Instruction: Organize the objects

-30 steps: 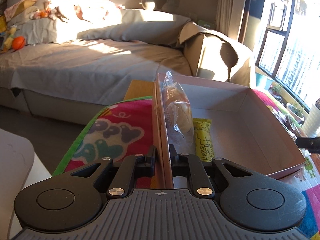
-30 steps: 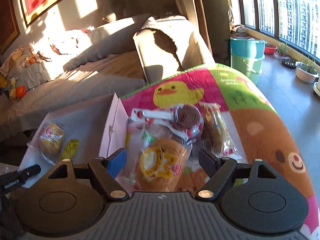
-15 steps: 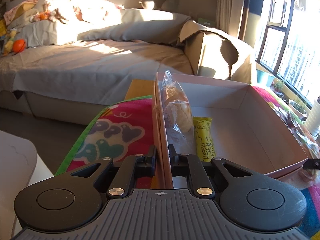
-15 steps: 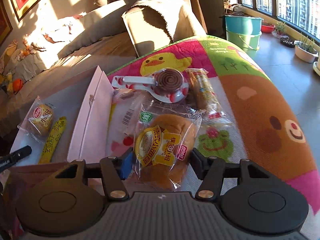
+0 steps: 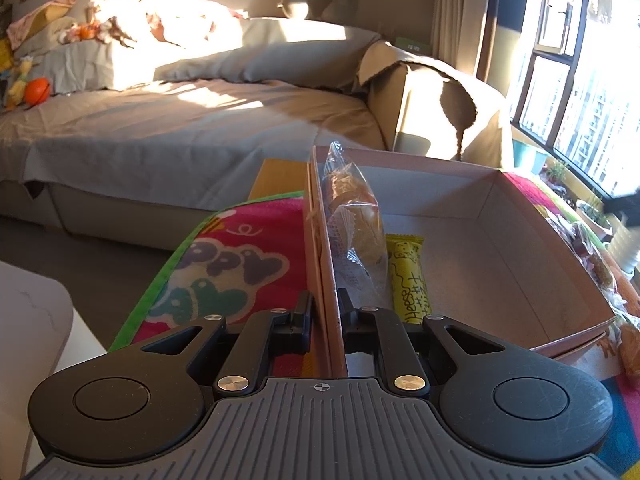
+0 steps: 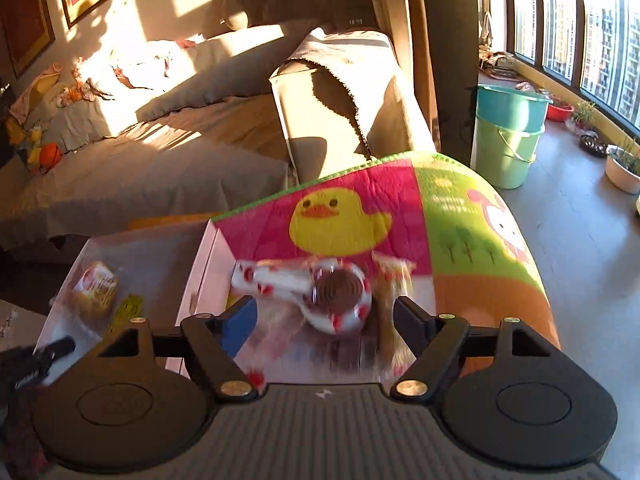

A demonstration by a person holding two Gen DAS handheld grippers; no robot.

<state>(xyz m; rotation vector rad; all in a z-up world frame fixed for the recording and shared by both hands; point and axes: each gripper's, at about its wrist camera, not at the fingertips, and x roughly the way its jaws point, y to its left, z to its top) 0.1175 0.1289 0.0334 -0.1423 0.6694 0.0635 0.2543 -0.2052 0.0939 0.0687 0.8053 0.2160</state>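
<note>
My left gripper (image 5: 325,306) is shut on the left wall of a pink cardboard box (image 5: 496,264). Inside the box lie a wrapped bun (image 5: 354,220) against that wall and a yellow cheese bar (image 5: 408,276). My right gripper (image 6: 324,316) is open above the snack pile beside the box (image 6: 200,276); the view is blurred. A red-and-white chocolate swirl lollipop (image 6: 320,292) lies between its fingers, with a wrapped pastry (image 6: 390,276) to its right. The bun (image 6: 96,288) and the bar (image 6: 126,310) also show in the right wrist view.
A colourful cartoon play mat (image 6: 460,240) covers the table. A grey sofa (image 5: 180,132) stands behind. Stacked teal and green buckets (image 6: 508,132) and potted plants (image 6: 624,164) stand by the window on the right. Loose snacks (image 5: 592,256) lie right of the box.
My right gripper has opened wider and pulled up and back; the bun packet that lay between its fingers is out of sight. My left gripper has kept its hold on the box wall.
</note>
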